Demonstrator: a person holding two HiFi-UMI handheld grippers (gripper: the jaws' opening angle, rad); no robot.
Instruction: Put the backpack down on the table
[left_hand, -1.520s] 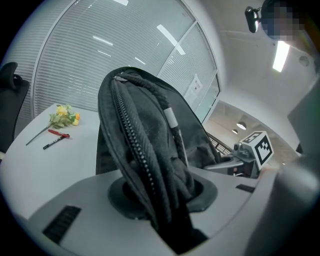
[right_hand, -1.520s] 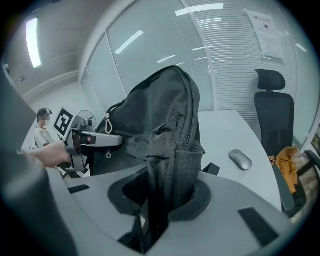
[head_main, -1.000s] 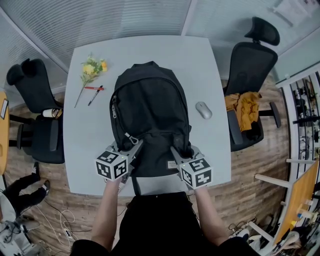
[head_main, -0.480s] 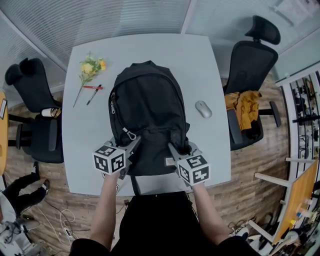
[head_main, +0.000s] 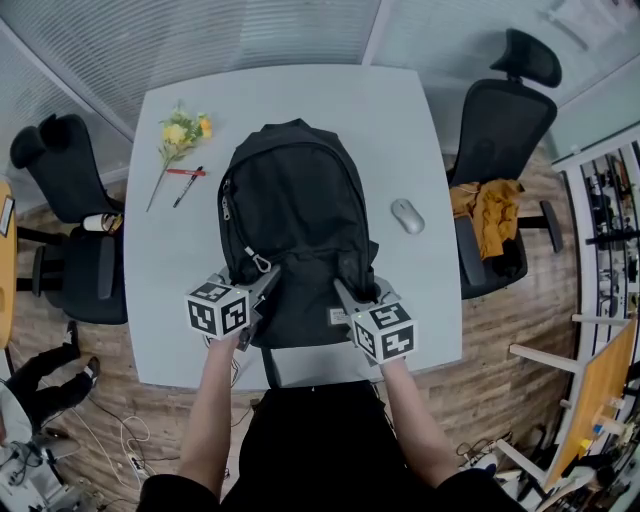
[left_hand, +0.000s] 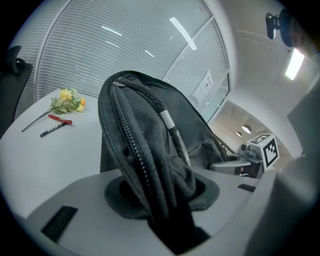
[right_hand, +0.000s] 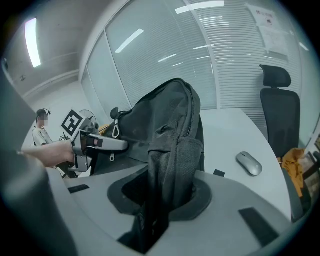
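Clearly the black backpack (head_main: 295, 230) lies flat along the middle of the grey desk (head_main: 420, 130), its top toward the far edge and its bottom toward the person. Whether that near end rests fully on the desk is hard to say, since both marker cubes cover it from the head view.

At the backpack's near left corner, the left tool (head_main: 264, 286) has a thick fold of zippered fabric bunched between its jaws. The jaws have just been easing apart, yet the fold fills the gap and the pads appear to press on it. At the near right corner, the right tool (head_main: 346, 296) is clenched on a fold of fabric and a webbing strap. In each gripper view the tips are buried in cloth.

A strap hangs from the backpack over the desk's near edge, and its end is lost against the person's dark clothes.

Left of the backpack lie yellow flowers (head_main: 180, 135) and two pens (head_main: 188, 180). Right of it sits a grey mouse (head_main: 406, 217), well apart. Beyond that stands a chair (head_main: 505, 110) holding an orange cloth (head_main: 490, 210), partly cut off by the desk edge.
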